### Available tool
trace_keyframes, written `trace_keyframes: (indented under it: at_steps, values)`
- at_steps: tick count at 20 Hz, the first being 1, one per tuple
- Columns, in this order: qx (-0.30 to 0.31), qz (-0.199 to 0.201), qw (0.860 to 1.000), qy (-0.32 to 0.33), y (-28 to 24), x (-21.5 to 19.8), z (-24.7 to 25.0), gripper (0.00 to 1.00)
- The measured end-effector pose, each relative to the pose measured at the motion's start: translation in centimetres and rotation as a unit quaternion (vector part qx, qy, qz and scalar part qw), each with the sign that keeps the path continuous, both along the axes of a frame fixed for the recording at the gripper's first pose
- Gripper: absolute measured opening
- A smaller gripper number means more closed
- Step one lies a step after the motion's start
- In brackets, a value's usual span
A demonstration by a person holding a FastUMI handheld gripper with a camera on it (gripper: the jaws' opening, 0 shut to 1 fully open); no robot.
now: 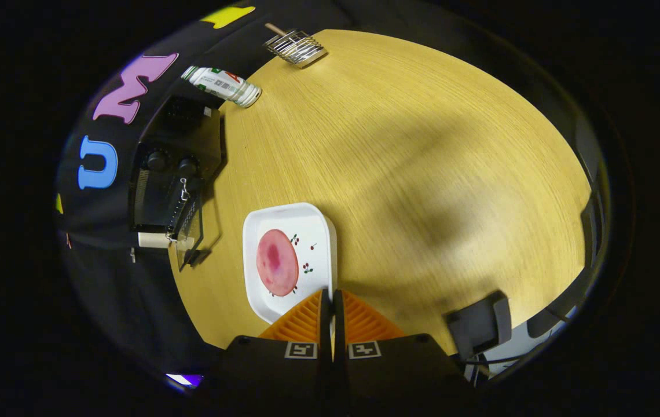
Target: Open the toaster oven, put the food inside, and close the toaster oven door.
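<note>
Pale wood-grain surface (pixel 422 174) spreads out under my camera, with a broad soft shadow lying across its middle. Nearest to me, my tongs (pixel 330 301) are clenched, the two fingers pressed together with only a thin slit between them and nothing held in it. Their tips sit over the near rim of a white square plate (pixel 312 226), which lies just ahead at about 11 o'clock from the tips. On that plate rests the food (pixel 277 262), a round pink slice with a darker blotch in its centre, beside small printed cherry marks.

Further out, at roughly 10 o'clock, I see the black toaster oven (pixel 171 174) at the surface's edge against the dark booth wall. It has two knobs, and a small chain hangs by its glass door (pixel 190 237), which stands ajar; how far, I cannot tell.

Beyond the oven, around 11 o'clock, a can (pixel 223 86) with a white and green label lies on its side. Farthest away, near 12 o'clock, a small wire rack (pixel 296 47) sits at the far rim.
</note>
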State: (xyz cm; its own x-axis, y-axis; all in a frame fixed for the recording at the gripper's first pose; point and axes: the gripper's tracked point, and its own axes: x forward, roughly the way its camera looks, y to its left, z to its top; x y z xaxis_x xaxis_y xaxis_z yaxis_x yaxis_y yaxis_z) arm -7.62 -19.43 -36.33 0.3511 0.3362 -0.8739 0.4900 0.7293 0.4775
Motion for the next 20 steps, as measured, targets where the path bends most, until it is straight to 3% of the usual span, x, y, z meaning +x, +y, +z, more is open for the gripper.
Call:
trace_keyframes:
  at_steps: [4, 12, 15, 20]
  values:
    - [0.028, -0.065, 0.997, -0.011, 2.7, -2.1, 0.6, 0.05]
    - [0.06, -0.143, 0.986, -0.054, 8.7, -5.7, 3.8, 0.05]
    - [0.082, -0.147, 0.983, -0.07, 12.5, -5.4, 5.5, 0.05]
    - [0.083, -0.12, 0.986, -0.087, 16.2, -2.0, 8.2, 0.05]
